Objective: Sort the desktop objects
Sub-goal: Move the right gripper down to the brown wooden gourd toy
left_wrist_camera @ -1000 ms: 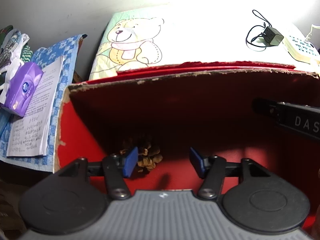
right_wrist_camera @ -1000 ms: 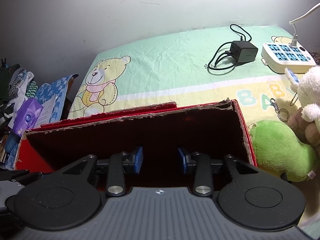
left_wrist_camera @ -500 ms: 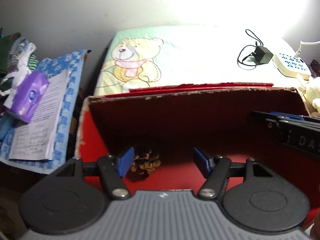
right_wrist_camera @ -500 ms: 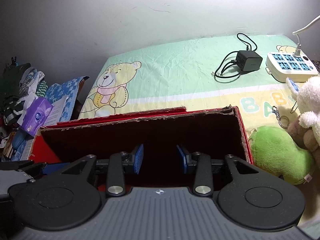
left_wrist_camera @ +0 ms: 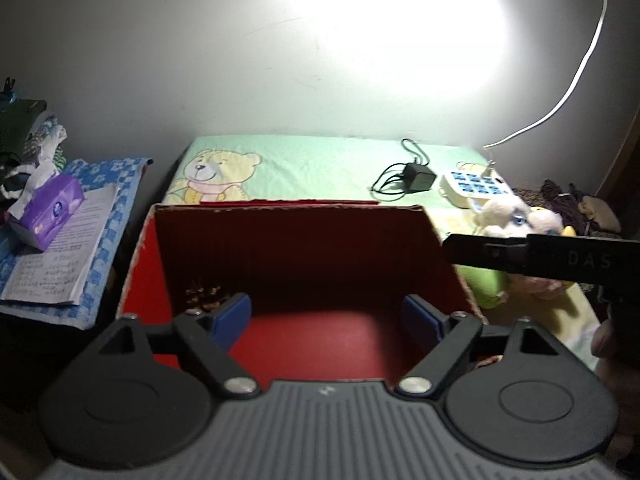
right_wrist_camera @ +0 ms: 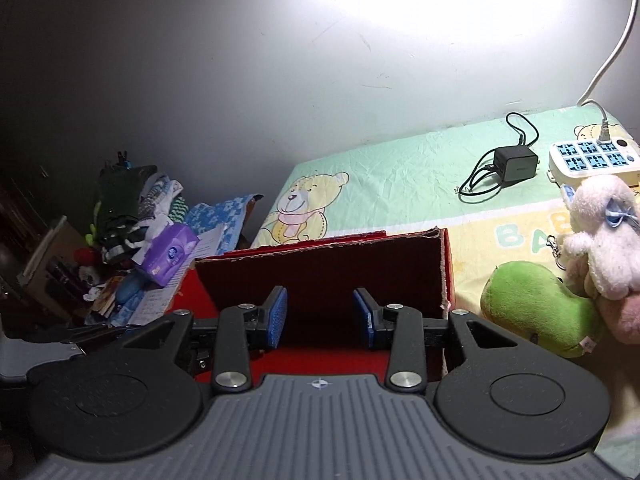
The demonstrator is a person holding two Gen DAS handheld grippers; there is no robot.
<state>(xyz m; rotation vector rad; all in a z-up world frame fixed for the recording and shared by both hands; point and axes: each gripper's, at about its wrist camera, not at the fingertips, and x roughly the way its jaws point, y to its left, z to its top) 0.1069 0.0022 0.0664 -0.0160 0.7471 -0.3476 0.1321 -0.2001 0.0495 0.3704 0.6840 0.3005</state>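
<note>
The red box [left_wrist_camera: 296, 264] on the table holds one item, a brown pinecone-like object [left_wrist_camera: 202, 296] in its near-left corner. The sorting looks barely begun: right of the box the green plush [right_wrist_camera: 540, 312] and white plush [right_wrist_camera: 604, 232] still lie out, with the charger [right_wrist_camera: 514, 162] and power strip [right_wrist_camera: 592, 158] beyond it. Both the left claw [left_wrist_camera: 328, 320] and right claw [right_wrist_camera: 320, 316] hover released and empty over the box. A teddy-bear cloth [right_wrist_camera: 400, 176] covers the table against a lamp-lit wall; left of the box sit a tissue pack [left_wrist_camera: 52, 210] and papers.

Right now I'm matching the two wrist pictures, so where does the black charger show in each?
Left wrist: black charger upper right of centre, on the bear sheet beyond the red box.
Right wrist: black charger upper right, right of the box.
Shared landmark: white power strip just right of it.
</note>
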